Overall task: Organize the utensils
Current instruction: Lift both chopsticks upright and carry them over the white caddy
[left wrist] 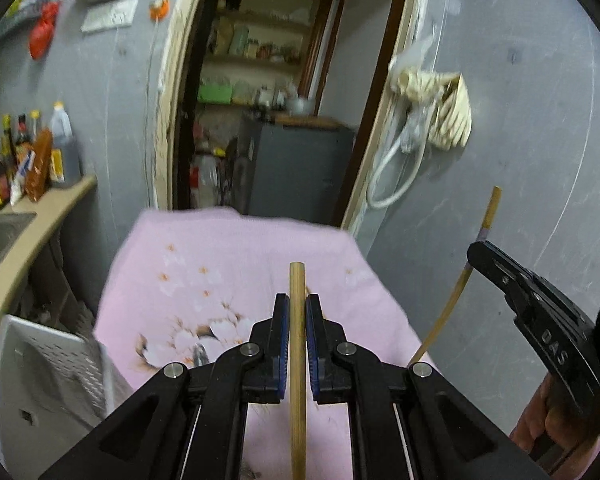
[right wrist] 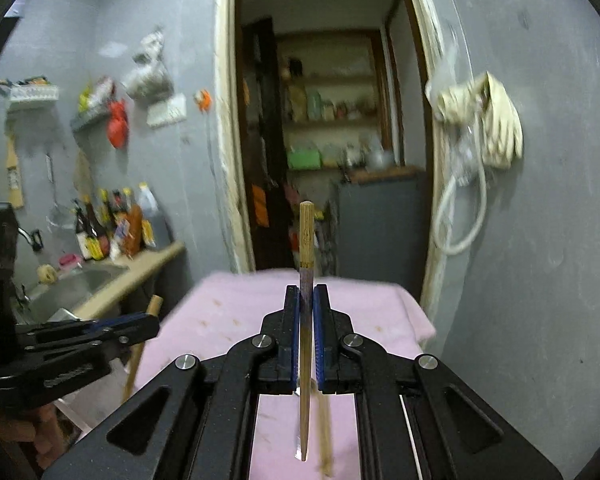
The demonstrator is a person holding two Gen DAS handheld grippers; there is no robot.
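Note:
My left gripper (left wrist: 297,304) is shut on a plain wooden chopstick (left wrist: 297,360) that stands upright between its blue pads, above the pink cloth (left wrist: 204,280). My right gripper (right wrist: 307,294) is shut on a second chopstick (right wrist: 306,236) with a dark purple band, also upright. In the left wrist view the right gripper (left wrist: 476,256) shows at the right, its chopstick (left wrist: 488,212) sticking up past it. In the right wrist view the left gripper (right wrist: 148,322) shows at the left with its chopstick (right wrist: 152,308). Another blurred stick (right wrist: 325,440) hangs beside the right chopstick's lower end.
A pink flowered cloth covers the table (right wrist: 240,312) below both grippers. A white perforated basket (left wrist: 48,376) sits at the lower left. A counter with a sink (right wrist: 72,288) and sauce bottles (left wrist: 40,156) runs along the left. An open doorway (left wrist: 276,100) lies ahead.

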